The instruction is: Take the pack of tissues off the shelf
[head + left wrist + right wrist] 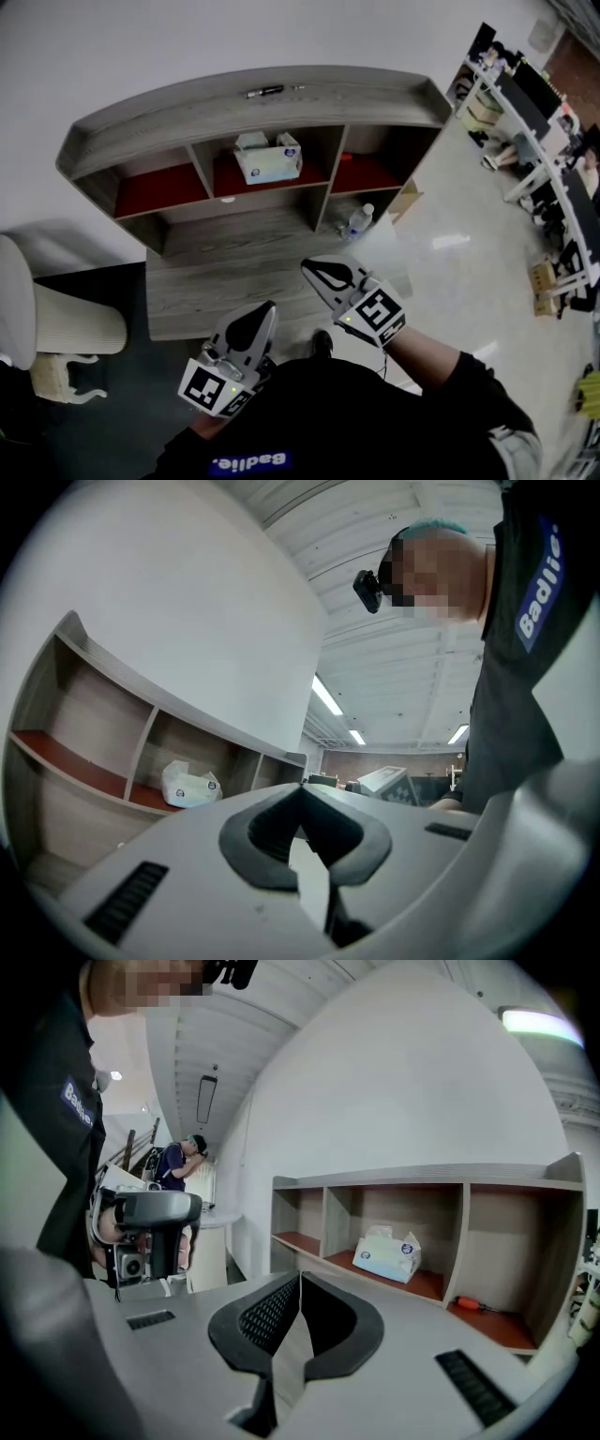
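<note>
My right claw (317,269) and left claw (265,312) are both closed and empty. The tissue pack (268,157) lies lengthwise in the shelf's (187,108) middle compartment, well ahead, slightly left of my nearer right claw.

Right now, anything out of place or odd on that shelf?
Nothing spilled or damaged. The pack of tissues sits a little askew in the shelf's middle compartment. Strays: a dark pen-like thing on the top board, an orange-handled tool in the right compartment, a clear bottle low at the right end.
</note>
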A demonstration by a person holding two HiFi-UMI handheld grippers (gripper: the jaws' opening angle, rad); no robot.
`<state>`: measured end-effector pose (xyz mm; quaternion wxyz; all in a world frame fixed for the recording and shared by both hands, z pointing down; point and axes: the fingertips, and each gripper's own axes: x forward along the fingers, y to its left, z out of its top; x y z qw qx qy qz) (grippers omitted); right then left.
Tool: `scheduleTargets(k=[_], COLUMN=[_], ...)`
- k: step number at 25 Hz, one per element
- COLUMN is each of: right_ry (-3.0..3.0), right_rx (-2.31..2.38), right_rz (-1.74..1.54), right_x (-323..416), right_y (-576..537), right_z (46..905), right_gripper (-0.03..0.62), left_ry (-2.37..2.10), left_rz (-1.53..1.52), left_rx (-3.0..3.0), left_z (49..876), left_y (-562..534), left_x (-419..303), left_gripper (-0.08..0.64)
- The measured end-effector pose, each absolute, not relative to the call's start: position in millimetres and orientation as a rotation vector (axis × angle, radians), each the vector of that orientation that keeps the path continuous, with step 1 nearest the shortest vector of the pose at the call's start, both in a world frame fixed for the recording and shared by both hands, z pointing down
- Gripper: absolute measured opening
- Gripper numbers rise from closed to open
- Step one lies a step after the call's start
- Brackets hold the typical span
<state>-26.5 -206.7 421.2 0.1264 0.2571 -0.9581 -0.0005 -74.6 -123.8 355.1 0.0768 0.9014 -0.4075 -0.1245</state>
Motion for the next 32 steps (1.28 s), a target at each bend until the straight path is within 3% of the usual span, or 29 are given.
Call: scheduleTargets(k=[11, 14, 19, 32], right_ry=[-2.634, -2.621, -2.601, -2.565], right_rx=[0.719, 0.748, 0.816, 1.064], right_rz=[-0.221, -0.214, -0.223, -0.177], right_x=[-46, -50, -53, -51], right_y=[-272, -288, -314, -388], right_z=[435, 437, 434, 423], right_gripper=[0.036, 0.105, 0.159, 0.227], left_ry=[-1.320, -1.340, -1.359, -1.395], left_rz=[-0.376, -0.373, -0.363, -0.336], left_rx=[2.660, 2.646, 2.640, 2.618], left_z=[361, 364, 365, 373], left_y=[-143, -143, -139, -130], left_x=[-84, -87, -90, -94], left_gripper=[0.002, 0.002, 0.002, 0.002])
